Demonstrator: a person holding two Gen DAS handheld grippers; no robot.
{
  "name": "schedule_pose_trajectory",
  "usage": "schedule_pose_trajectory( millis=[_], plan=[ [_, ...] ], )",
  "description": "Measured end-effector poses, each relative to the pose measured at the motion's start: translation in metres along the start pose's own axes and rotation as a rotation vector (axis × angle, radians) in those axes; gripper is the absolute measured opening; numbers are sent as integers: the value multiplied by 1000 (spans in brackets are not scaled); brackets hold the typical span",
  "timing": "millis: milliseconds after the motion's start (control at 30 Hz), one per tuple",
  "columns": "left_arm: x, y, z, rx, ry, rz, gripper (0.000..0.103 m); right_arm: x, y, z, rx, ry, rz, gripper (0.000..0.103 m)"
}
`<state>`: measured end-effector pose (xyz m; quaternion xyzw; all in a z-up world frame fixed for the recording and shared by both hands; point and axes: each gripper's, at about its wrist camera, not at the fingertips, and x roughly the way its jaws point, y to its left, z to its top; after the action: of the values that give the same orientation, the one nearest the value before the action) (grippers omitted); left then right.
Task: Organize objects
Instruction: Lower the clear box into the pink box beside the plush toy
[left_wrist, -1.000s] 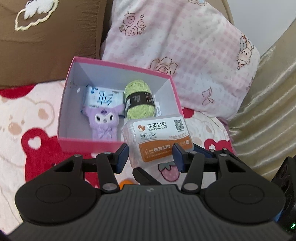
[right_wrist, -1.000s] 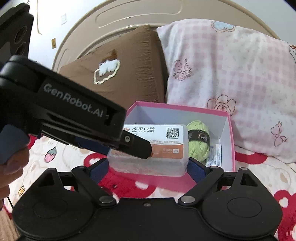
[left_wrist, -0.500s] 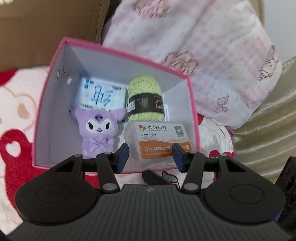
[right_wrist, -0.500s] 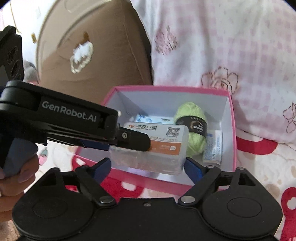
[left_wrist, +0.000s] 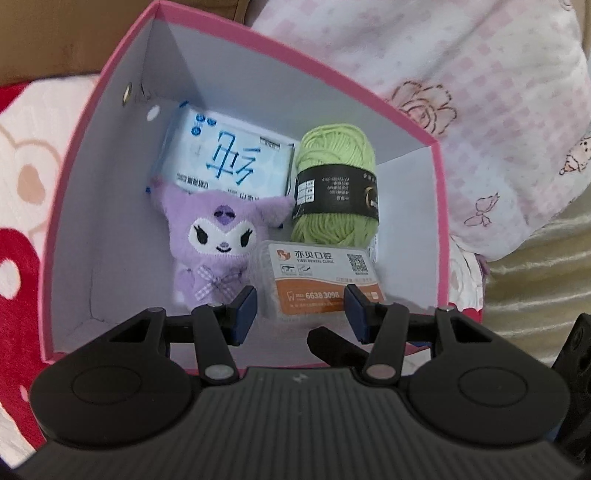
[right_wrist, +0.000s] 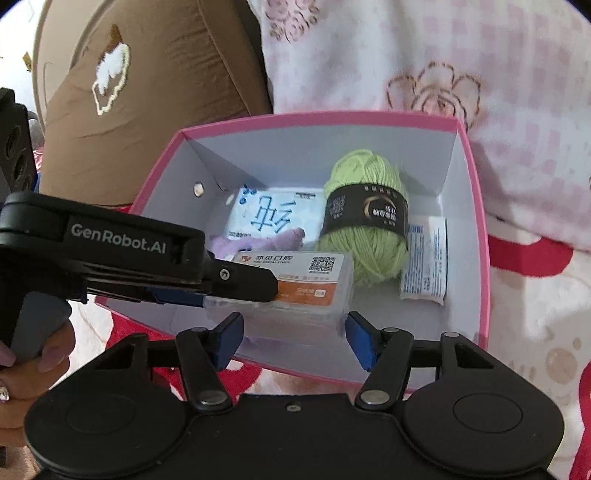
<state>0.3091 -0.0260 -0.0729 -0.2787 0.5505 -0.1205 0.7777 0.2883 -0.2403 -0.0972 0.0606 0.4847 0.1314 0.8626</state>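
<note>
A clear plastic box (left_wrist: 321, 284) with an orange and white label hangs low inside the pink gift box (left_wrist: 110, 85), in front of the green yarn ball (left_wrist: 334, 192) and beside the purple plush (left_wrist: 218, 240). My left gripper (left_wrist: 300, 314) is shut on its two ends. In the right wrist view one left finger (right_wrist: 243, 282) lies along the plastic box (right_wrist: 314, 280). My right gripper (right_wrist: 293, 338) is just behind that box; its jaws are closing and the pads do not touch it.
The pink gift box (right_wrist: 476, 206) also holds a blue and white tissue pack (left_wrist: 229, 162) and a small white sachet (right_wrist: 424, 258). A brown cushion (right_wrist: 147, 92) and a pink checked pillow (right_wrist: 480, 74) stand behind it. A hand (right_wrist: 33, 369) grips the left handle.
Both grippers have come forward and down over the pink gift box. The plastic box has gone from above its near rim to inside it. The right jaws have narrowed.
</note>
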Motion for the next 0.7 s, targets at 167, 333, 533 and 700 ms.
schedule_pose_trajectory(
  millis=[167, 333, 533, 700],
  plan=[
    [16, -4, 0, -4, 13, 22, 51, 10, -6, 3, 16, 47, -27, 66],
    [27, 1, 3, -30, 23, 16, 51, 18, -10, 8, 17, 77, -56, 66],
    [32, 12, 2, -57, 26, 8, 50, 28, -14, 11, 16, 101, -21, 66],
    [27, 9, -11, -8, -12, 8, 43, 33, -17, 11, 14, 102, -23, 66]
  ],
)
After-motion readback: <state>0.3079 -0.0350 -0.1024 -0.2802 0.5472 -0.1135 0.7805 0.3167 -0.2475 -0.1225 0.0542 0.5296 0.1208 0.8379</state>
